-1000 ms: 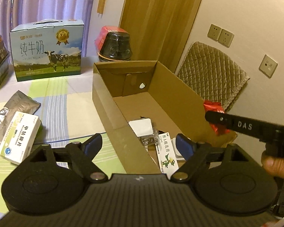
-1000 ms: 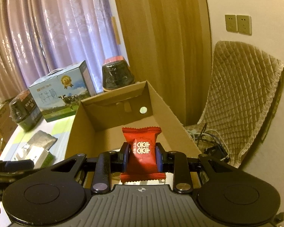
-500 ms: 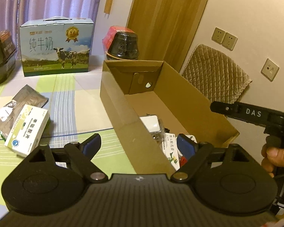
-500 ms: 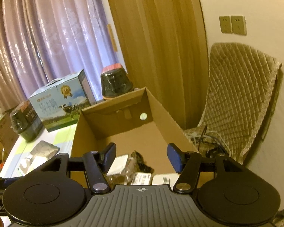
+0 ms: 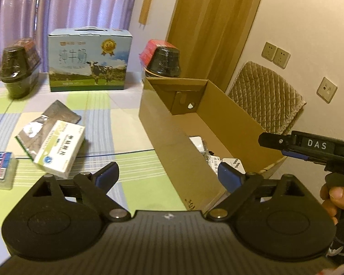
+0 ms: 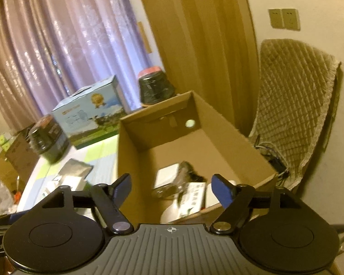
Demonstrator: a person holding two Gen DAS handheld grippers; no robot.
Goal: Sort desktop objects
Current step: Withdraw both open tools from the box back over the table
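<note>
1. The table (image 5: 126, 123), under a green, white and blue checked cloth, carries everything.
2. An open cardboard box (image 5: 172, 137) stands on the table's right side, its top open. In its near end lies a jumble: a white flat item (image 6: 166, 176), a dark crinkled wrapper (image 6: 190, 174), a white-and-green carton (image 6: 195, 197) and something white beside it. The far end of the box floor is bare.
3. A blue milk carton with a cow picture (image 5: 89, 61) stands closed at the back of the table, between two black tubs (image 5: 164, 59).
4. Left of the box on the cloth, a white medicine box (image 5: 59, 149) lies partly on a silver foil pouch (image 5: 50, 123); a small blue-labelled pack (image 5: 2, 167) lies near them.
5. The left gripper (image 5: 168, 175) hovers over the box's near corner, jaws spread wide, nothing between them.
6. The right gripper (image 6: 172, 188) hangs above the box's near end, jaws likewise wide apart and empty.
</note>
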